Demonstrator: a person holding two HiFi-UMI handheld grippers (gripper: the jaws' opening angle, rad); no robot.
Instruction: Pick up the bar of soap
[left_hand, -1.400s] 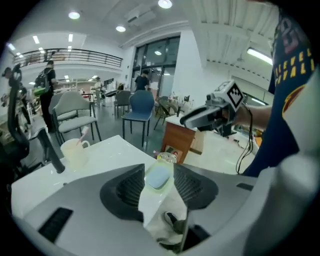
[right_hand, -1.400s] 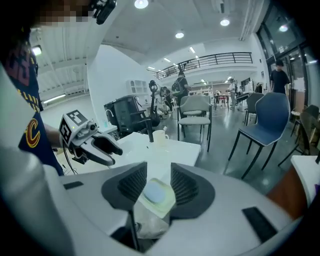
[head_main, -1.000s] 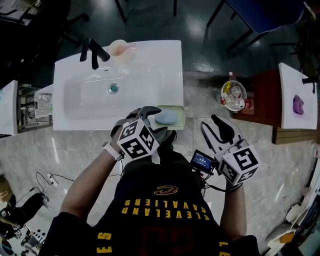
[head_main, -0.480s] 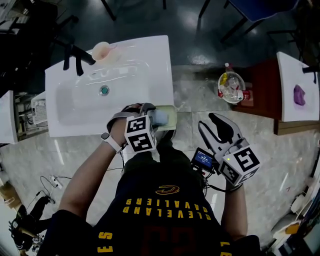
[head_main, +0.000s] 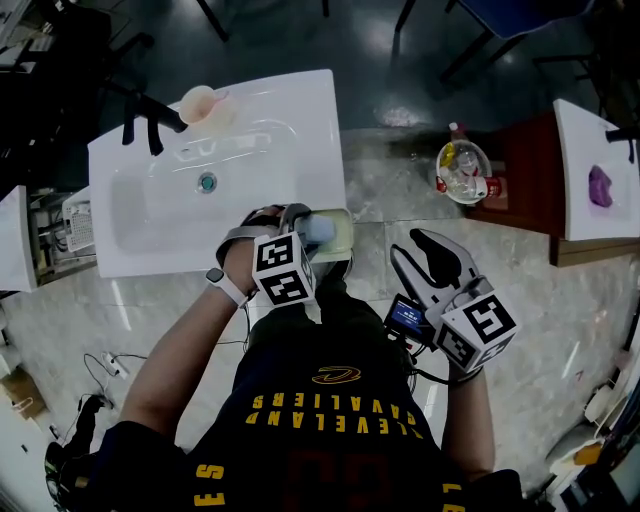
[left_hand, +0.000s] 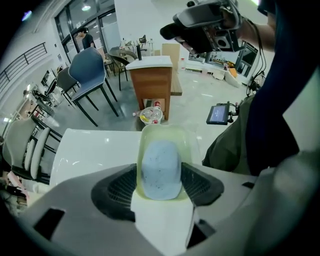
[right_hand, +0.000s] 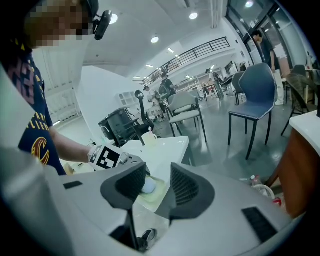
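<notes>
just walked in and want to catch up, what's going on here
A person holds a gripper in each hand. The left gripper has its jaws on either side of the pale blue bar of soap, apparently pressed against it. The soap rests in its yellow-green soap dish at the corner of the white sink, not yet lifted. The right gripper hangs off to the side, jaws apart and empty.
</notes>
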